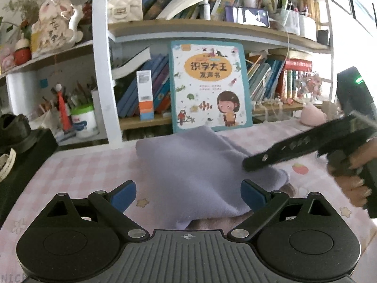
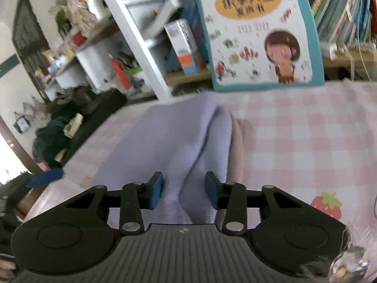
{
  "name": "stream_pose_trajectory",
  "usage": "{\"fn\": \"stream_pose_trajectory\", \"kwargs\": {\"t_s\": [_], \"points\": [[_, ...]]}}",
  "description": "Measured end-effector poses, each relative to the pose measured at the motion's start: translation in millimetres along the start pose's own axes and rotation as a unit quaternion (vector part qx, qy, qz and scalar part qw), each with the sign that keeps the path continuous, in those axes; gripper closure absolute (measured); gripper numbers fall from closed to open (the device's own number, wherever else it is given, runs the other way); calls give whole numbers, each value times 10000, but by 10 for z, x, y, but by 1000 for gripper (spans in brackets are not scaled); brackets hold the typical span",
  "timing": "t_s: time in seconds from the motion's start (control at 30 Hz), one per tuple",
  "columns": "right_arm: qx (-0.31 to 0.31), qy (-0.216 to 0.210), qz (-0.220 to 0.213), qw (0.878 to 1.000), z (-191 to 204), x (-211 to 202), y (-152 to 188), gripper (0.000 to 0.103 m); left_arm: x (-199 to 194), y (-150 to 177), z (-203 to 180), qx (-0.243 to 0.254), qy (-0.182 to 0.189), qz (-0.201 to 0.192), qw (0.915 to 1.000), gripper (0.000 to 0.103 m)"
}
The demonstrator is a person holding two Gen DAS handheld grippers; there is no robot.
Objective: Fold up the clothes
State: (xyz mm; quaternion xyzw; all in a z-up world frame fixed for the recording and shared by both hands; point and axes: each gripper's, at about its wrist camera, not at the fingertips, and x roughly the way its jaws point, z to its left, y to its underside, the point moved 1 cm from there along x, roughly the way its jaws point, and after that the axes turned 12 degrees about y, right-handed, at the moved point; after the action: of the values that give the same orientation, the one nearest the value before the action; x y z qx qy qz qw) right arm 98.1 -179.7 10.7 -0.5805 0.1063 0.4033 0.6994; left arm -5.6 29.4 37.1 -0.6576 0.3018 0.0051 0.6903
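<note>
Lavender garment (image 1: 188,165) between spread claws (image 1: 188,197)

Table cover: pink and white checked cloth (image 1: 77,167) with a strawberry print (image 2: 326,205) and small star prints.
Picture book: teal-edged children's book (image 1: 209,85) standing upright at the back of the table, leaning against the shelf; a cartoon girl and an orange title oval on its cover.
Shelving: white-framed bookshelf (image 1: 101,54) with wooden boards, crowded with books.
Box: narrow white, orange and blue carton (image 1: 145,95) upright on the lower shelf.
Upper shelf: white handbag with a pearl handle (image 1: 123,3).
Left side: white jar with a green lid (image 1: 83,122), pens behind it.
Right side: pink rounded object (image 1: 312,115) by the shelf.
</note>
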Motion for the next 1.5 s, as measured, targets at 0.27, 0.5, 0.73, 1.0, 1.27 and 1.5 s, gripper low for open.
{"fn": "stream_pose_trajectory", "kwargs": {"t_s": [0.27, 0.5, 0.73, 1.0, 1.27, 1.5], "points": [[598, -754, -178, 9952, -191, -251, -8, 95, -59, -17, 154, -452, 220, -53, 9987, 6], [832, -651, 376, 9937, -354, -1, 184, 95, -47, -25, 231, -705, 144, -83, 9974, 6], [601, -396, 141, 9973, -254, -132, 105, 79, -8, -18, 269, -804, 125, 2, 9967, 6], [733, 10, -263, 9970, -318, -187, -89, 59, 45, 2, 302, -829, 128, 134, 9964, 6], [313, 402, 64, 9987, -195, 73, 8, 58, 81, -11, 304, -845, 201, 185, 9960, 6], [-89, 372, -209, 9990, -28, -166, 22, 90, 105, -54, 295, -761, 286, 189, 9965, 6]]}}
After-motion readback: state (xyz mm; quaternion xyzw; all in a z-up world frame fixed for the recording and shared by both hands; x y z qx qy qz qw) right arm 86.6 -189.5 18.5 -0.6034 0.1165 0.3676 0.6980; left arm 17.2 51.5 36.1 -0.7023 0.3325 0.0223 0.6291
